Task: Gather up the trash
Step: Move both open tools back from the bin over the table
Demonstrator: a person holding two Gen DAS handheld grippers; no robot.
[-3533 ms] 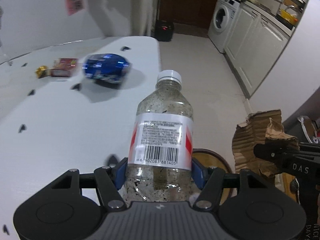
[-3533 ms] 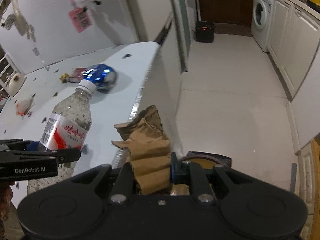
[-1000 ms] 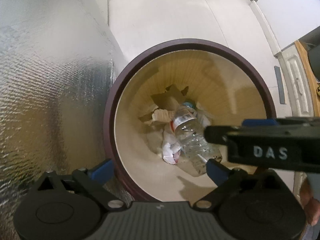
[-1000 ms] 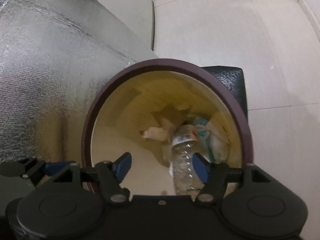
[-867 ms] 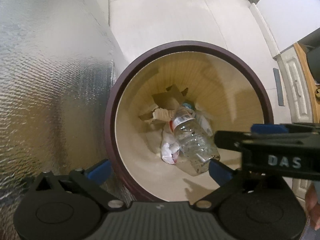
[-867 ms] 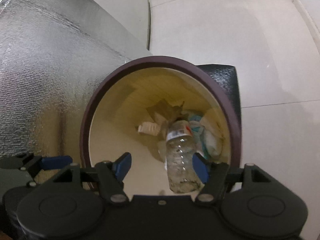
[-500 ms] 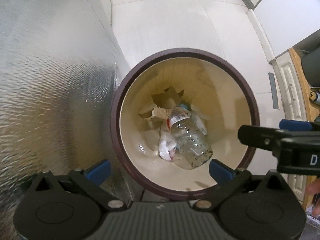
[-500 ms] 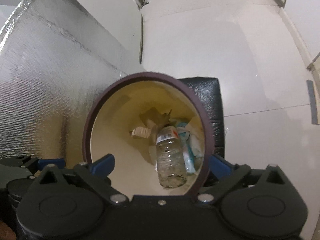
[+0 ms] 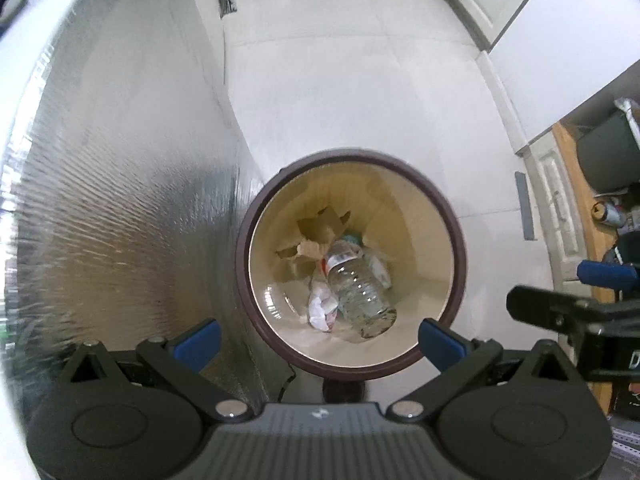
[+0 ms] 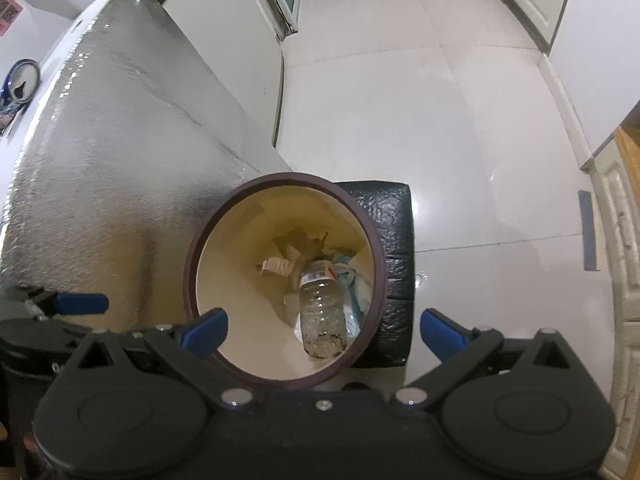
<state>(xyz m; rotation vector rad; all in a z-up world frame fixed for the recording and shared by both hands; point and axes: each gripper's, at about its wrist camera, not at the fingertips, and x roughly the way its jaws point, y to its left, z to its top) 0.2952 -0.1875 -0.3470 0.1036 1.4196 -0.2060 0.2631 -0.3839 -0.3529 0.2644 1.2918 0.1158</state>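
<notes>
Left wrist view: bottle and torn paper lie in the bin. Both grippers, left and right, hang above it, spread wide and empty.

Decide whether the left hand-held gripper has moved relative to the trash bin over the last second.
Yes. The left hand-held gripper has pulled up and away: the trash bin looks smaller between its open jaws, with more floor visible around it.

My left gripper points straight down and its jaws are wide apart, with nothing between the blue pads. My right gripper also looks down (a little tilted forward), the jaws spread wide and empty. The two grippers hang side by side, near each other, not touching.
</notes>
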